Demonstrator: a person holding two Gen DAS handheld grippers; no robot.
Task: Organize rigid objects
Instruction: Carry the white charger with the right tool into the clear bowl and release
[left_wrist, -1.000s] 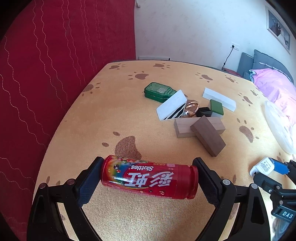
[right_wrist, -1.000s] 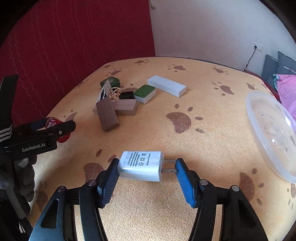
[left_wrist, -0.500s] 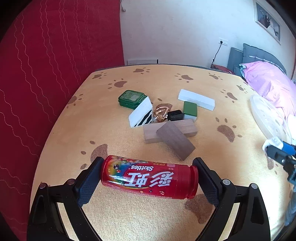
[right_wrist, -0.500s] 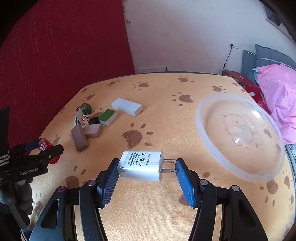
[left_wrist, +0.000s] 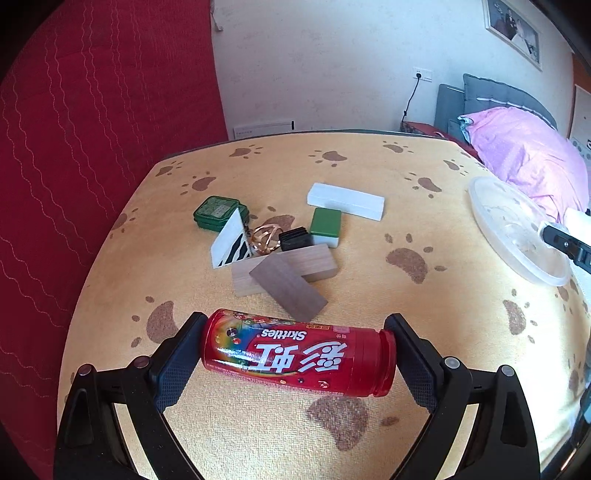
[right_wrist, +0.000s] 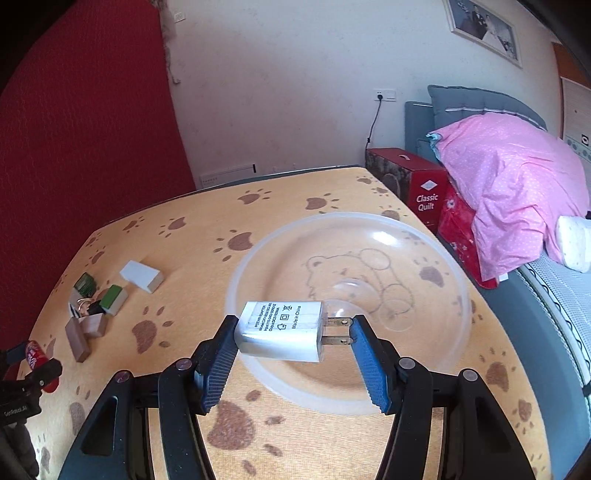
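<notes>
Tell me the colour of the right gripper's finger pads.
Blue pads, clearest in the right wrist view.

Left gripper (left_wrist: 297, 356): black frame, black textured pads, silver round screws at the finger joints. Right gripper (right_wrist: 291, 345): black frame, blue ribbed pads, matching silver screws. Left unit's housing, at nine o'clock in the right view, carries white lettering.

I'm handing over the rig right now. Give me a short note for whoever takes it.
Left gripper: shut on the red Skittles tube, held above the table.
Right gripper: shut on the white plug-in power adapter, over the clear plastic bowl.
Done: nothing in the bowl yet.
Left: both held items, plus the pile with wooden blocks, green tin and white block.
</notes>
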